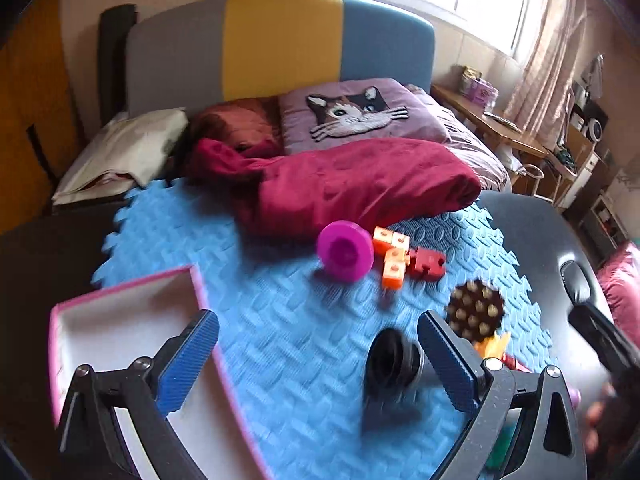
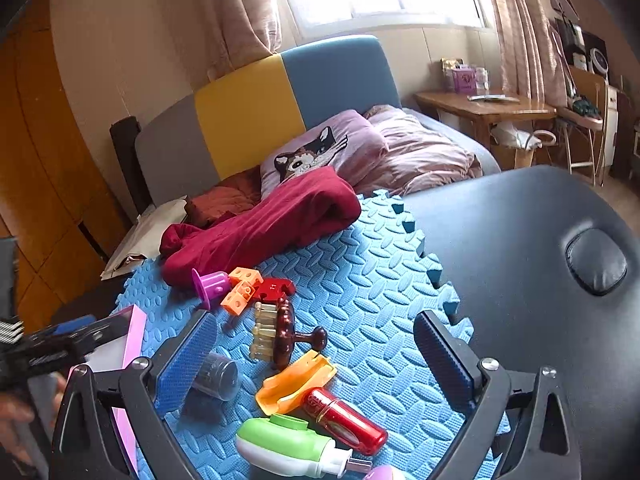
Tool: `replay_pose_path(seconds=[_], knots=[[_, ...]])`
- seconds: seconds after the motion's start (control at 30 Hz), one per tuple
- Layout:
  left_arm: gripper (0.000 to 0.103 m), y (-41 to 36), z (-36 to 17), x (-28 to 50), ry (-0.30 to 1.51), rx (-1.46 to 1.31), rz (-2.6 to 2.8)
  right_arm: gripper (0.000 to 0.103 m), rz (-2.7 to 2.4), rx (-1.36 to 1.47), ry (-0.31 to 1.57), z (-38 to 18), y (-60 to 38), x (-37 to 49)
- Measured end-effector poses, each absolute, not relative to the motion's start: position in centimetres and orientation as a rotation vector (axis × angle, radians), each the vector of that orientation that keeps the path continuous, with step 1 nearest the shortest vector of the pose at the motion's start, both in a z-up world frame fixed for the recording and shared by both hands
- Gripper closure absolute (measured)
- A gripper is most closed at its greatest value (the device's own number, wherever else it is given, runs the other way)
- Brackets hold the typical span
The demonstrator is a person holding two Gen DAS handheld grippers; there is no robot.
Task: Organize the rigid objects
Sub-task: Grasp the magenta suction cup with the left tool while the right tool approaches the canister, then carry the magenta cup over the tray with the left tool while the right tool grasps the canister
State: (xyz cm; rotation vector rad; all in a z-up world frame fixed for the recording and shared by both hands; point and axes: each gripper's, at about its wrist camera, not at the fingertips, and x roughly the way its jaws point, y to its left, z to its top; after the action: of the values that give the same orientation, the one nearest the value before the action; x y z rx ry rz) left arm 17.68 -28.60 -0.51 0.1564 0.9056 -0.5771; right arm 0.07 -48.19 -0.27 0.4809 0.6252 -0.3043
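Note:
My left gripper (image 1: pixel 317 316) is open wide over the blue foam mat (image 1: pixel 280 300), its left finger above the pink box (image 1: pixel 192 276) with a white inside. A blurred black round cap (image 1: pixel 394 360) lies just inside its right finger, with no pad pressing on it. My right gripper (image 2: pixel 315 317) is open too, with nothing gripped. Under it lie a brown brush (image 2: pixel 284 332), an orange case (image 2: pixel 296 380), a red cylinder (image 2: pixel 344 420) and a green-and-white device (image 2: pixel 288 444). The dark cap (image 2: pixel 218 374) rests by its left finger.
A purple cup (image 1: pixel 345 250), orange blocks (image 1: pixel 394 258) and a red puzzle piece (image 1: pixel 428 262) sit farther back on the mat. A dark red cloth (image 1: pixel 360 184) lies across the mat's far edge. The black table (image 2: pixel 500 240) extends right; a bed stands behind.

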Motion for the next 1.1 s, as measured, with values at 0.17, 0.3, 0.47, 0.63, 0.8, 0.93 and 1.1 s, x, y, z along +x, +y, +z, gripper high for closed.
replay_pose_path(seconds=[0.17, 0.3, 0.47, 0.63, 0.8, 0.93, 1.1], knots=[[0.005, -31.7, -1.7, 20.7, 0.910, 0.165, -0.608, 0.003, -0.297, 0.500, 0.632, -0.4, -48.3, 0.1], [0.006, -33.5, -3.3, 23.3, 0.941, 0.157, -0.611, 0.003, -0.284, 0.504, 0.636, -0.5, -48.2, 0.3], [0.029, -35.1, -5.7, 25.9, 1.015, 0.136, -0.634, 0.003, -0.270, 0.513, 0.637, -0.5, -48.2, 0.5], [0.050, -35.5, -7.4, 26.2, 1.051, 0.133, -0.671, 0.003, -0.269, 0.519, 0.642, -0.7, -48.3, 0.6], [0.050, -34.4, -6.2, 25.0, 1.011, 0.117, -0.681, 0.003, -0.281, 0.526, 0.635, -0.6, -48.6, 0.4], [0.050, -32.7, -3.7, 23.3, 0.942, 0.117, -0.665, 0.004, -0.291, 0.539, 0.630, -0.7, -49.1, 0.2], [0.050, -29.6, -0.4, 19.9, 0.859, 0.141, -0.649, 0.006, -0.271, 0.554, 0.612, -0.5, -49.3, 0.0]])
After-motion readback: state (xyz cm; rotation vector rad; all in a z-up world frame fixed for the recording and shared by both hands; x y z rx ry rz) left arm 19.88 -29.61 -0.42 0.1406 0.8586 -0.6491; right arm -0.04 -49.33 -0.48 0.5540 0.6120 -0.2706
